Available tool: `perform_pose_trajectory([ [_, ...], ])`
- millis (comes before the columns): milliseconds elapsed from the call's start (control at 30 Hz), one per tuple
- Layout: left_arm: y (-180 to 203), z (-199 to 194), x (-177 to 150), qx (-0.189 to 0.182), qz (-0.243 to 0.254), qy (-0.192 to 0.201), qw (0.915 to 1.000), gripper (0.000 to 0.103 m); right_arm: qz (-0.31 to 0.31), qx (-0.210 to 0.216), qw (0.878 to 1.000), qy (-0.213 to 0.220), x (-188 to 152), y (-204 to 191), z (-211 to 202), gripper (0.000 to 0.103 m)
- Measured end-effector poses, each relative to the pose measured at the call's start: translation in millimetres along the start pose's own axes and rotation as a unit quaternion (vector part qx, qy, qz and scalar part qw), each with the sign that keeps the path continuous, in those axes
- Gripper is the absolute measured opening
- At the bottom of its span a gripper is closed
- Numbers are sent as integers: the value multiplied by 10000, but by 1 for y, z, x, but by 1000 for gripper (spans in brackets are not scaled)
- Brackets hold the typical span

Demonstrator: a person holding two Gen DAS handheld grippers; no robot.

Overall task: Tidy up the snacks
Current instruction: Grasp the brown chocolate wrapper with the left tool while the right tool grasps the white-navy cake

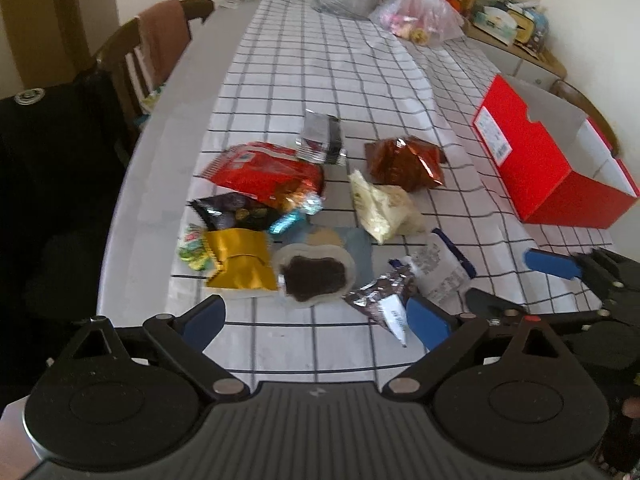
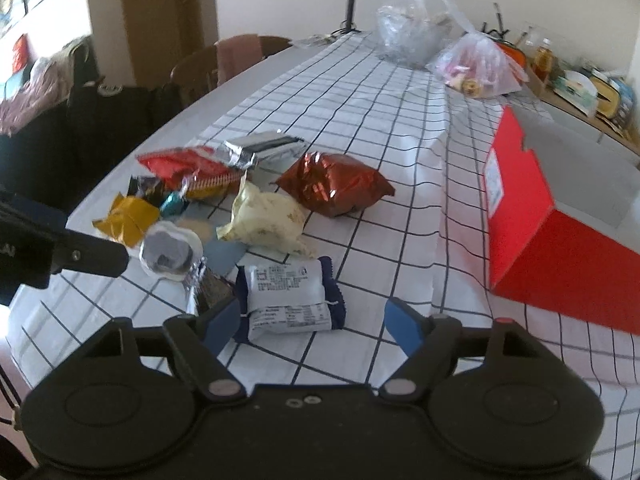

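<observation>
- Right gripper (image 2: 314, 326): jaws partly open, holding nothing; the left pad is at the edge of the white-and-navy packet (image 2: 290, 298), the right pad well clear on bare cloth. Step in hand, by my reading: first pick-up, not yet gripped.
- Next move: centre the jaws over that packet, close on it, then carry it toward 2 o'clock.
- Left gripper (image 1: 316, 320): jaws wide, empty, above the round dark-filled cup (image 1: 314, 274) and the silver wrapper (image 1: 380, 298).
- Snack pile: gold pouch (image 1: 240, 258), cream bag (image 2: 266, 226), copper bag (image 2: 334, 188) and red bag (image 1: 266, 170), crowded and partly overlapping from 10 to 12 o'clock.
- Red box (image 2: 560, 240): at 2 o'clock, open-topped, tall near wall to clear.
- Checked tablecloth (image 2: 400, 128): open room between pile and box; table edge runs along 9 o'clock.
</observation>
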State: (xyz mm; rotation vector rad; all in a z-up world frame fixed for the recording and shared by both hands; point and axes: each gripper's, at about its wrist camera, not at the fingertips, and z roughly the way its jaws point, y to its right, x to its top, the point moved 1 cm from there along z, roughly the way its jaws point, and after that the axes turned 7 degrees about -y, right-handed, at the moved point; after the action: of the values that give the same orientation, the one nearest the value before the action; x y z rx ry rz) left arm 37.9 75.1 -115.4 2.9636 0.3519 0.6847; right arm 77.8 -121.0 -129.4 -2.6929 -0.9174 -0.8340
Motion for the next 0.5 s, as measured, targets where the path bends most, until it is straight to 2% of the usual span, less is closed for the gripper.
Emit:
perform_pose_trajectory([
  [300,17,32,14,-500,-109,-488,9975,90,-505,146,9983,-235,4,-4,32,80],
  [500,24,51,24,-618,-229,-754,9950,84,-636,243,9971,-343,5,-3,46,84],
])
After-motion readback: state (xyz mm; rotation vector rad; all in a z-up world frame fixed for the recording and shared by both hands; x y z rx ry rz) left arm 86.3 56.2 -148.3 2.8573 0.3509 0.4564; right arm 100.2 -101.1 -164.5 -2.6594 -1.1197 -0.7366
